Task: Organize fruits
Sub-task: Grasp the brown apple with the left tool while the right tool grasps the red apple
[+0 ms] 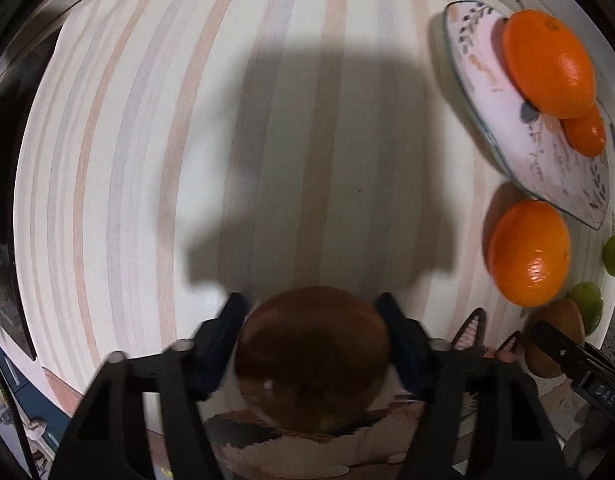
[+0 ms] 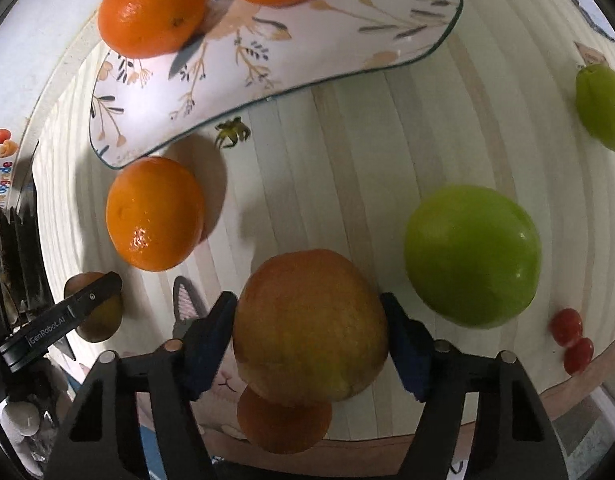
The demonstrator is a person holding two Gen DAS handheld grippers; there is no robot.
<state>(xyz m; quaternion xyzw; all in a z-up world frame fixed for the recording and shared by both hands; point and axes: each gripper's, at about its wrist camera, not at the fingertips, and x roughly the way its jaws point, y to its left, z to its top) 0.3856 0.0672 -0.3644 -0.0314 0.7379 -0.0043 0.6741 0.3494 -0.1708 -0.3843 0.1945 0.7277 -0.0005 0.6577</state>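
- My left gripper (image 1: 313, 322) points down at the striped table (image 1: 187, 140); its blue fingers (image 1: 399, 344) sit on both sides of a dark brownish fruit (image 1: 313, 356), touching or nearly so. I cannot tell for certain that they press on it.
- My right gripper (image 2: 309, 322) has its fingers (image 2: 405, 348) set around a reddish-yellow fruit (image 2: 311, 324), a blue pad against each flank, at a middling width. Just under that fruit lies a smaller orange one (image 2: 283, 424).
- The flowered plate (image 2: 267, 64) lies at the far side and carries two oranges (image 2: 151, 10).
- A third orange (image 2: 155, 214) lies on the table just beside the plate's near rim.
- A big green fruit (image 2: 473, 256) lies to the right of my right gripper, a smaller green one (image 2: 601, 108) farther off.
- Two small red fruits (image 2: 571, 340) lie near the table's right edge.
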